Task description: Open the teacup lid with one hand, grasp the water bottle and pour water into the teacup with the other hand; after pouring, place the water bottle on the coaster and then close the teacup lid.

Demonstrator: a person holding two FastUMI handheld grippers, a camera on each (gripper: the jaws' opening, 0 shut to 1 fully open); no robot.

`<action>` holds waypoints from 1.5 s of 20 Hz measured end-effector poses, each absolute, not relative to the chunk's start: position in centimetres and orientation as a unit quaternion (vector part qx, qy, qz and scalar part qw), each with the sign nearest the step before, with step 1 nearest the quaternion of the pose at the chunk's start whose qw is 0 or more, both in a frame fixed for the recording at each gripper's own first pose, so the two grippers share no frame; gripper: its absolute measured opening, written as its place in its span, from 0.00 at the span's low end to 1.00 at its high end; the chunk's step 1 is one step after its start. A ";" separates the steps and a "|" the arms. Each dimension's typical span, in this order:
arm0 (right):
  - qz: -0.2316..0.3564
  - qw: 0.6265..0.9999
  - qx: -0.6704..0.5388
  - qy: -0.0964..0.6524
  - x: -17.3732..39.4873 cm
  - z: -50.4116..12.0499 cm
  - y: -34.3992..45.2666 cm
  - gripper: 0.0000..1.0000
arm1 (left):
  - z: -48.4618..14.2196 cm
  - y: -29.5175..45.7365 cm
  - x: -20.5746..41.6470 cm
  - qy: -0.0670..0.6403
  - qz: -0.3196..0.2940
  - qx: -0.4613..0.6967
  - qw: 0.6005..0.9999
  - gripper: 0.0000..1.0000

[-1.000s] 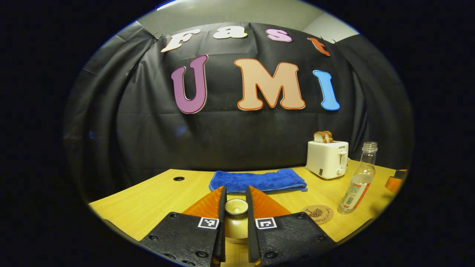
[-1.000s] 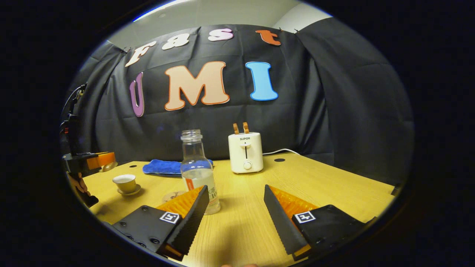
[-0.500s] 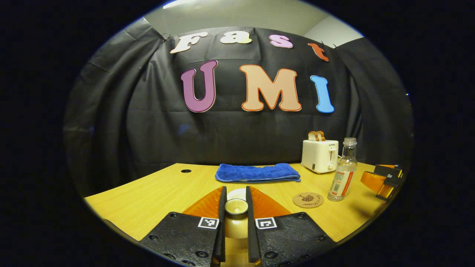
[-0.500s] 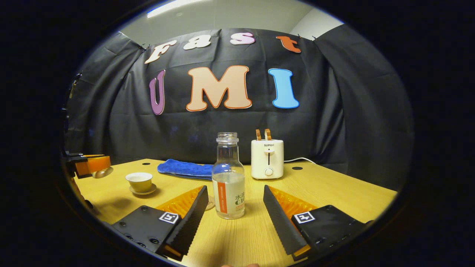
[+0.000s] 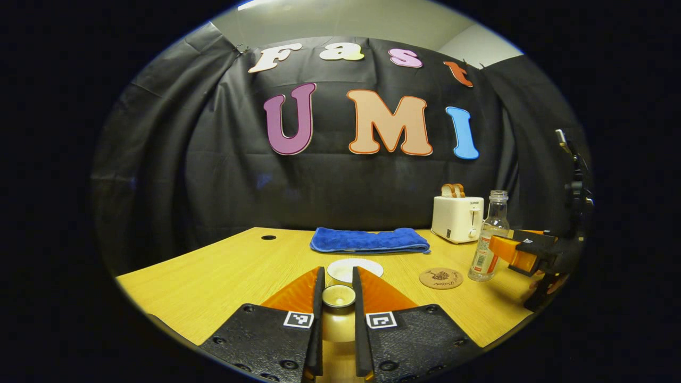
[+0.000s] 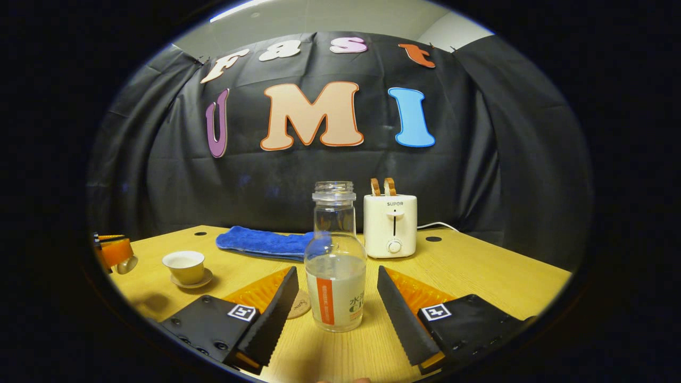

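Observation:
In the left gripper view my left gripper (image 5: pixel 338 281) is shut on the golden teacup lid (image 5: pixel 338 298), held above the table. Just beyond its fingertips stands the uncovered teacup (image 5: pixel 354 267). The cork coaster (image 5: pixel 441 277) lies to the right, and the uncapped water bottle (image 5: pixel 487 242) stands beside it. In the right gripper view my right gripper (image 6: pixel 336 274) is open, and the bottle (image 6: pixel 336 287) stands upright between its fingers with a gap on each side. The teacup (image 6: pixel 184 265) sits on its saucer at the left. The coaster (image 6: pixel 301 306) peeks out behind the left finger.
A white toaster (image 6: pixel 390 226) with bread slices stands at the back of the wooden table (image 6: pixel 479 276), its cord trailing right. A folded blue towel (image 6: pixel 260 242) lies behind the cup. The left gripper (image 6: pixel 114 251) with the lid shows at the far left.
My left gripper has drawn back with the lid, so the open cup now shows beyond its tips. My right gripper has moved in around the bottle, still open.

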State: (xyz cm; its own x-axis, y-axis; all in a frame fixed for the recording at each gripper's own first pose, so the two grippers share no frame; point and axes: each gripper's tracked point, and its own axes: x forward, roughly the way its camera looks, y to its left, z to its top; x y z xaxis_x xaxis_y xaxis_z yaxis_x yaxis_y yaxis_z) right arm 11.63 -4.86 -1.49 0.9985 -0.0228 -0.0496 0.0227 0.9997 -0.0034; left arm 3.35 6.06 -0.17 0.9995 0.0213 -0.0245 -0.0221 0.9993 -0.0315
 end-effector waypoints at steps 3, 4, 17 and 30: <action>-0.016 0.999 0.000 0.038 13.1 -1.9 -4.8 0.95 | -0.8 6.0 3.2 0.022 0.012 -0.018 1.000 0.21; -0.014 0.999 0.000 0.041 13.6 -1.9 -4.7 0.96 | -0.7 6.0 3.2 0.016 0.009 -0.016 1.000 0.21; 0.020 0.999 -0.031 0.040 15.7 -2.0 -2.5 0.73 | -0.3 6.2 3.4 0.003 0.007 -0.002 1.000 0.21; 0.105 0.889 -0.445 -0.022 16.7 0.3 9.5 0.69 | -0.3 11.4 2.9 0.001 0.029 -0.002 1.000 0.21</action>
